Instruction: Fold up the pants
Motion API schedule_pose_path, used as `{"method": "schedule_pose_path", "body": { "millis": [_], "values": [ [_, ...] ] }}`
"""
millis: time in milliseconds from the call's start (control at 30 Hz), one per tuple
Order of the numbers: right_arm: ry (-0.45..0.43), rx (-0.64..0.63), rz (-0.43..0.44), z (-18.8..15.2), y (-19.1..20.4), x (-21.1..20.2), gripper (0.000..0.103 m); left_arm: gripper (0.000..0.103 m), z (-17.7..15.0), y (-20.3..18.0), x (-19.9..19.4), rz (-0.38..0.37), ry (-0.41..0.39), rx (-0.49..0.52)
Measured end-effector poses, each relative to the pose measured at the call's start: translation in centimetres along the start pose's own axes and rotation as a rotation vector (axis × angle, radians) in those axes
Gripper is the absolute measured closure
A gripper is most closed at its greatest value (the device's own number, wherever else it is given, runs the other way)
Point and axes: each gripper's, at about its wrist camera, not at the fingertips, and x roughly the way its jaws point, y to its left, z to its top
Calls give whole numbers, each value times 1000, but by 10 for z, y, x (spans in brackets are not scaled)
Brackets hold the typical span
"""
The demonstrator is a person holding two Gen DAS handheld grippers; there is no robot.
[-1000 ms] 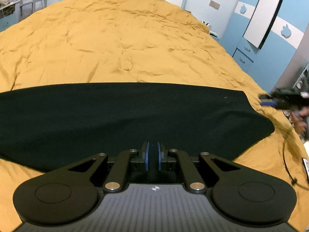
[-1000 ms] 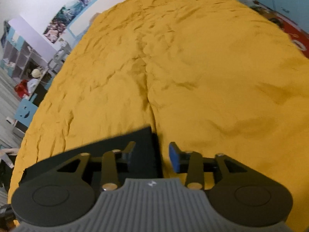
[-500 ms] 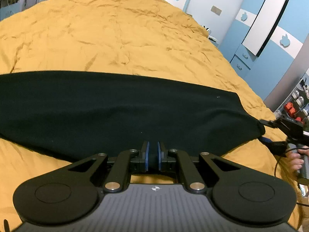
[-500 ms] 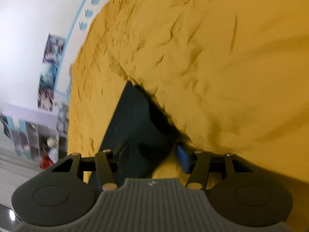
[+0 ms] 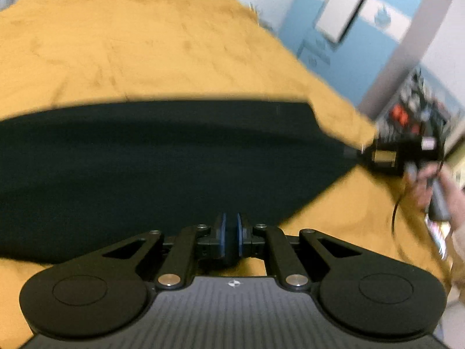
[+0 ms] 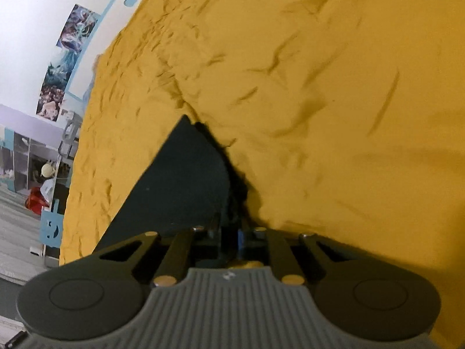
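Left wrist view. Black pants [image 5: 162,168] lie flat on the orange bedspread [image 5: 145,46], long axis running left to right across the frame, directly ahead of the left gripper [image 5: 229,238]. Blue pads are pressed nearly together with dark cloth between them at the near long edge; judged clamped on the pants, though the fabric inside the pinch is dark and hard to separate from the jaw body. At the far right the pants taper to a point that runs into the right gripper [image 5: 360,152], held by the person's hand [image 5: 430,180]. Frame is motion-blurred. Blue wardrobe [image 5: 363,29] stands beyond the bed.

Right wrist view. The right gripper's jaws are drawn narrow, with the end of the pants gathered between them; judged gripping the cloth. From the jaws the pants [image 6: 180,180] stretch away up and left as a dark wedge, a bunched fold along its right edge against the bedspread [image 6: 319,87]. Posters [image 6: 66,58] on the wall at left.

Key relation: the garment's long axis spans between the two grippers. Left is on the long near edge, right at one end. Judgement: the fold turns on carrying the right-hand end along that axis over the rest; right hand is the nearer to that end.
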Motion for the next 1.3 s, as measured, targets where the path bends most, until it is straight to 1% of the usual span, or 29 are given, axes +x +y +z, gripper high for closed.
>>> {"method": "schedule_pose_path", "body": {
  "millis": [67, 100, 133, 167, 200, 267, 300, 333, 367, 433, 467, 500, 567, 667, 733, 767, 833, 900, 933, 1000, 1033, 1067, 1133, 1200, 1233, 1300],
  "values": [
    [-8, 4, 1, -5, -5, -5, 96, 96, -12, -4, 12, 33, 67, 30],
    [-12, -11, -10, -6, -4, -8, 94, 96, -17, -4, 15, 47, 81, 36],
    [-18, -29, -22, -11, -8, -19, 93, 96, -21, -3, 14, 47, 82, 22],
    [-25, -51, -41, -11, -4, -24, 90, 96, -21, 0, 13, 40, 79, 0],
    [-39, -82, -66, -12, 1, -30, 86, 96, -21, 2, 11, 33, 84, -14],
    [-78, -160, -131, -13, 15, -39, 80, 96, -20, -1, 7, 32, 117, 15],
    [-97, -204, -162, -15, 22, -45, 80, 96, -20, -3, 4, 34, 140, 32],
    [-117, -252, -187, -18, 30, -53, 80, 96, -22, -5, -1, 39, 143, 43],
    [-131, -294, -194, -23, 39, -60, 80, 95, -25, -6, -8, 42, 129, 52],
    [-138, -360, -176, -31, 57, -65, 79, 95, -26, -3, -29, 57, 77, 37],
    [-138, -392, -164, -38, 64, -70, 76, 95, -26, 3, -43, 65, 41, 16],
    [-135, -429, -149, -46, 73, -72, 68, 95, -24, 10, -54, 74, 10, -4],
    [-131, -485, -134, -62, 90, -73, 61, 95, -24, 26, -83, 112, -53, -44],
    [-121, -557, -131, -88, 113, -68, 59, 95, -21, 59, -134, 200, -151, -91],
    [-111, -594, -136, -105, 124, -61, 59, 93, -21, 86, -168, 264, -197, -133],
    [-104, -607, -140, -112, 129, -56, 59, 92, -22, 101, -183, 309, -215, -153],
    [-92, -617, -152, -127, 135, -48, 59, 91, -27, 135, -211, 428, -241, -184],
    [-76, -608, -158, -137, 141, -34, 60, 86, -34, 171, -230, 531, -261, -223],
    [-73, -605, -162, -142, 143, -30, 60, 85, -37, 192, -236, 582, -262, -246],
    [-74, -609, -179, -150, 149, -21, 61, 85, -41, 227, -238, 660, -248, -289],
    [-74, -614, -188, -154, 153, -17, 61, 85, -41, 241, -236, 677, -246, -310],
    [-76, -619, -194, -155, 157, -12, 61, 85, -43, 260, -234, 677, -247, -335],
    [-87, -640, -211, -161, 164, -6, 63, 85, -39, 284, -225, 664, -263, -378],
    [-109, -667, -226, -166, 172, 1, 71, 85, -37, 313, -217, 635, -279, -431],
    [-122, -682, -232, -168, 176, 4, 73, 85, -44, 327, -222, 622, -284, -451],
    [-136, -706, -248, -170, 183, 13, 76, 85, -40, 348, -206, 615, -273, -470]
  ]
}}
